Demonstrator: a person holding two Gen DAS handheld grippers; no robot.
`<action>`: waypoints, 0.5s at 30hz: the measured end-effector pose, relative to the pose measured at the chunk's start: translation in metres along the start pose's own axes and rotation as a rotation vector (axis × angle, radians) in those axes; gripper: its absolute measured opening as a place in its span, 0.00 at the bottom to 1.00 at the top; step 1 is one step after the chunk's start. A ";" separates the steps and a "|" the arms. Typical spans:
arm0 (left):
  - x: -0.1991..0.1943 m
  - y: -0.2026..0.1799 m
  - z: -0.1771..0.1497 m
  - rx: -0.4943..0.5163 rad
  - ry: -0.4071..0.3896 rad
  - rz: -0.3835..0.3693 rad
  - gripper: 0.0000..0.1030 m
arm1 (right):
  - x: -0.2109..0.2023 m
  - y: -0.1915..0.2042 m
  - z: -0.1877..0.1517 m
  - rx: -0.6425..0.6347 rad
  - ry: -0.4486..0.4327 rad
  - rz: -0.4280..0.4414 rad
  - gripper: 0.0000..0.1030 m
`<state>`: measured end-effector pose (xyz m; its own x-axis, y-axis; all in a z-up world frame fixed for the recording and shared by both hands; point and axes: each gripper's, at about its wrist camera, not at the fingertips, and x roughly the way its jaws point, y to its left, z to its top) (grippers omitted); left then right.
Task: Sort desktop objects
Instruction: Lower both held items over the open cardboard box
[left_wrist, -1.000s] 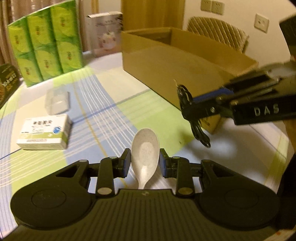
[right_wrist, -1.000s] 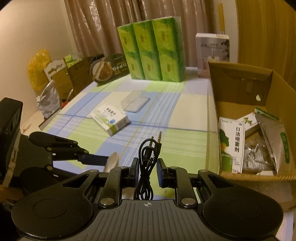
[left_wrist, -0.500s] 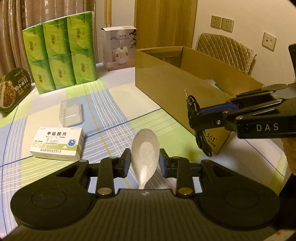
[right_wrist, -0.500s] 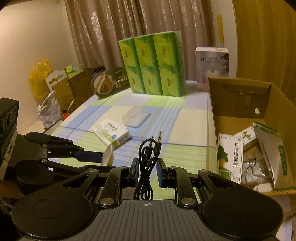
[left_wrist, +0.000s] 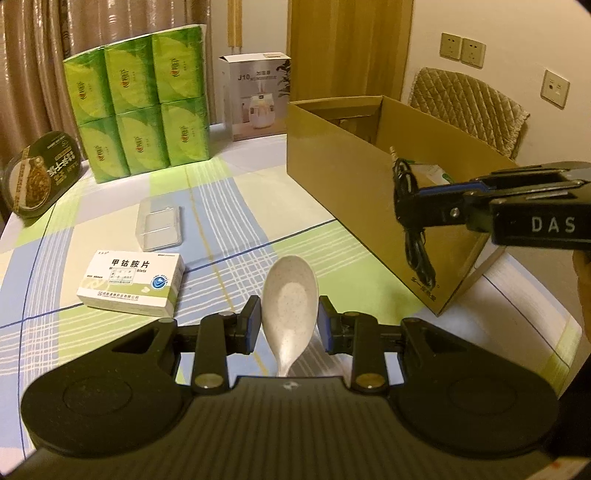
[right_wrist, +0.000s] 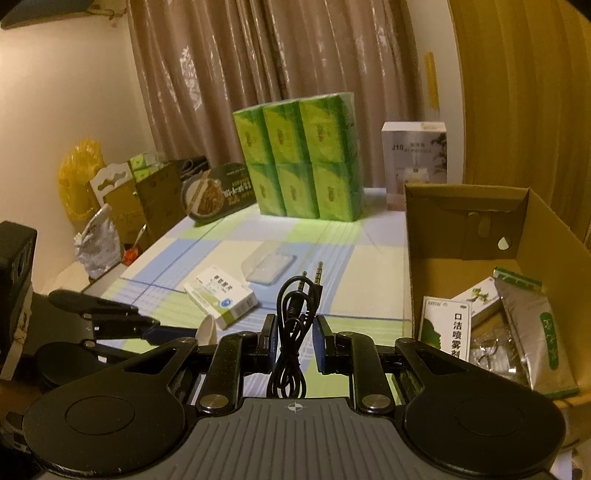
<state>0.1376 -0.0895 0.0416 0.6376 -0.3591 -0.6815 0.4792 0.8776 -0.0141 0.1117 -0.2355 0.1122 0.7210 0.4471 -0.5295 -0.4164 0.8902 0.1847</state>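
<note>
A: Where do we see the spoon?

B: In the left wrist view, the left gripper (left_wrist: 290, 325) pinches a spoon (left_wrist: 290, 299) between its two fingers, held above the table (left_wrist: 236, 206). The bowl of the spoon points forward and faces up; the handle runs back toward the camera.

A: And the other tool?

B: The right gripper (right_wrist: 293, 341) is clamped on a cable (right_wrist: 295, 314). From the left wrist view we see it side-on, at the near corner of the cardboard box (left_wrist: 351, 184), with the cable's loops hanging below the fingers.

A: How do these things look?

B: The spoon is pale, cream-coloured and finely speckled. The cable is thin, black and coiled, with two metal plugs standing up above the fingers.

A: What else lies on the table?

B: A checked cloth in green, blue and white covers it. On it rest a white medicine box (left_wrist: 131, 282), just left of the spoon, and a clear plastic case (left_wrist: 159, 226) beyond it. Further back stand a green pack of tissues (left_wrist: 138, 114), a white carton (left_wrist: 258, 98) and a round noodle tub (left_wrist: 38, 173).

A: Any writing we can read?

B: The right gripper's body reads "DAS". The medicine box reads "甲钴胺片". The white carton shows "J10". Inside the cardboard box, a white packet (right_wrist: 445, 332) reads "口洁喷雾剂", beside a silver pouch (right_wrist: 532, 332).
</note>
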 end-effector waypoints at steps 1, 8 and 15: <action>-0.001 -0.001 0.000 -0.001 0.001 0.003 0.26 | -0.001 -0.001 0.001 0.002 -0.006 0.000 0.16; -0.010 -0.013 0.007 0.017 -0.001 0.015 0.26 | -0.012 -0.005 0.008 0.016 -0.045 0.005 0.16; -0.019 -0.028 0.026 0.042 -0.017 0.010 0.26 | -0.025 -0.012 0.015 0.028 -0.088 0.003 0.16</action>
<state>0.1278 -0.1156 0.0734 0.6523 -0.3558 -0.6693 0.4972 0.8673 0.0235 0.1073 -0.2554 0.1357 0.7661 0.4549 -0.4540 -0.4042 0.8902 0.2101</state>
